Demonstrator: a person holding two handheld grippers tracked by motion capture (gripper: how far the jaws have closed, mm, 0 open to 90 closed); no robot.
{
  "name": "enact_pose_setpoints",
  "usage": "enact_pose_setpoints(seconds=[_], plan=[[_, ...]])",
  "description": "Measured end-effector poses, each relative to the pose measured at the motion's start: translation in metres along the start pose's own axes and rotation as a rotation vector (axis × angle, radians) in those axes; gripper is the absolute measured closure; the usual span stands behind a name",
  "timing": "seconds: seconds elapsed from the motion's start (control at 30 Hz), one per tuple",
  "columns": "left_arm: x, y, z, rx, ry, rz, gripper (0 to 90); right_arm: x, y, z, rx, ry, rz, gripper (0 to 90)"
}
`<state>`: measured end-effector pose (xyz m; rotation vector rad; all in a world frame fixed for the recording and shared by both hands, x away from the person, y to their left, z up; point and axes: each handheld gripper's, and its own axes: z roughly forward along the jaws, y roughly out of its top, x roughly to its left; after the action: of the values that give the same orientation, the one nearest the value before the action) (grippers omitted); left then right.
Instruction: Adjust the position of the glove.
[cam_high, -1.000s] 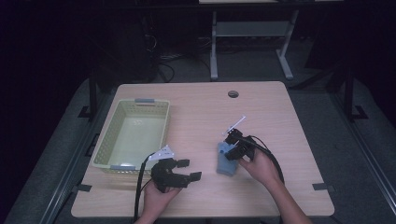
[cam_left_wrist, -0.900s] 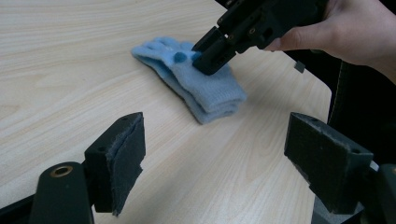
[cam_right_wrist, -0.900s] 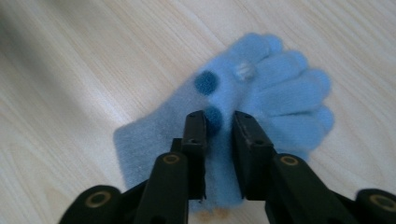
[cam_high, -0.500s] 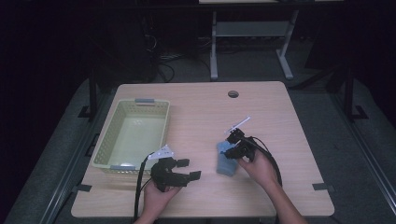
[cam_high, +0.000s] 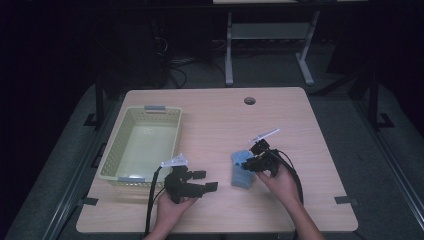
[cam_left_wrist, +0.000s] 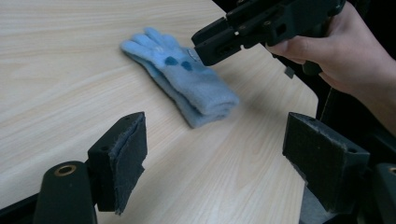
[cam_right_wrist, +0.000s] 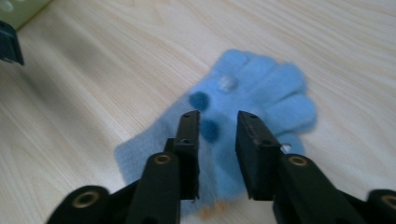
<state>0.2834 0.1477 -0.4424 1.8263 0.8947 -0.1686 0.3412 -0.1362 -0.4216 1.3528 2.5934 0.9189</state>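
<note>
A: What's the surface, and what's around it?

B: A pale wood-grain table (cam_high: 210, 115) with a small round hole (cam_high: 249, 100) near its far edge. It stands in a dim room on dark flooring, and a grey metal frame (cam_high: 270, 45) stands beyond the far edge. A light green basket (cam_high: 116, 150) sits on the table's left part

A: And the right gripper (cam_right_wrist: 217, 135)?

B: Its jaws stand a narrow gap apart and have just been opening. In the right gripper view they hang right over the blue glove (cam_right_wrist: 243, 107), with glove fabric showing in the gap, but I see no pinch of cloth held between the pads. In the left gripper view the jaw tips sit at the glove's palm by the dark blue dots; whether they touch it I cannot tell

A: The left gripper (cam_left_wrist: 215, 149)?

B: Wide open, nothing between the pads, bare table under it. In the high view it lies level near the front edge, in front of the basket's near right corner

A: Where's the glove, and how does it lie?

B: Flat on the table, right of centre, between the two grippers in the high view (cam_high: 242, 170). Its long axis runs roughly front to back, with the cuff toward the person; from the left gripper view the fingertips point away, toward the far side
</note>
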Motion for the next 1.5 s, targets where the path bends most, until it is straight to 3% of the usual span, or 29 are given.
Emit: enact_pose_setpoints(seconds=[0.13,0.27,0.43,0.6,0.7,0.8,1.03,1.27,1.5], plan=[[0.000,0.003,0.006,0.014,-0.005,-0.009,22.8,-0.007,-0.011,-0.008,-0.029,0.021,0.055,57.8],[0.001,0.009,0.017,0.020,-0.013,-0.048,25.5,-0.012,-0.022,-0.012,-0.059,0.054,0.104,49.5],[0.005,0.017,0.033,0.045,-0.017,-0.116,27.4,-0.020,-0.037,-0.015,-0.101,0.111,0.190,42.8],[0.007,0.022,0.049,0.062,-0.012,-0.197,29.2,-0.025,-0.053,-0.013,-0.154,0.171,0.292,42.5],[0.013,0.021,0.058,0.068,-0.026,-0.268,29.6,-0.028,-0.059,-0.009,-0.160,0.200,0.324,42.2],[0.017,0.020,0.065,0.077,-0.033,-0.308,31.5,-0.028,-0.062,-0.005,-0.162,0.212,0.336,42.6],[0.015,0.016,0.077,0.091,-0.019,-0.342,34.8,-0.026,-0.064,0.002,-0.163,0.251,0.382,44.5],[0.017,0.013,0.085,0.102,0.004,-0.361,39.3,-0.026,-0.066,0.005,-0.156,0.251,0.409,46.0],[0.020,0.011,0.087,0.104,0.001,-0.368,48.6,-0.026,-0.068,0.010,-0.155,0.270,0.426,49.0]])
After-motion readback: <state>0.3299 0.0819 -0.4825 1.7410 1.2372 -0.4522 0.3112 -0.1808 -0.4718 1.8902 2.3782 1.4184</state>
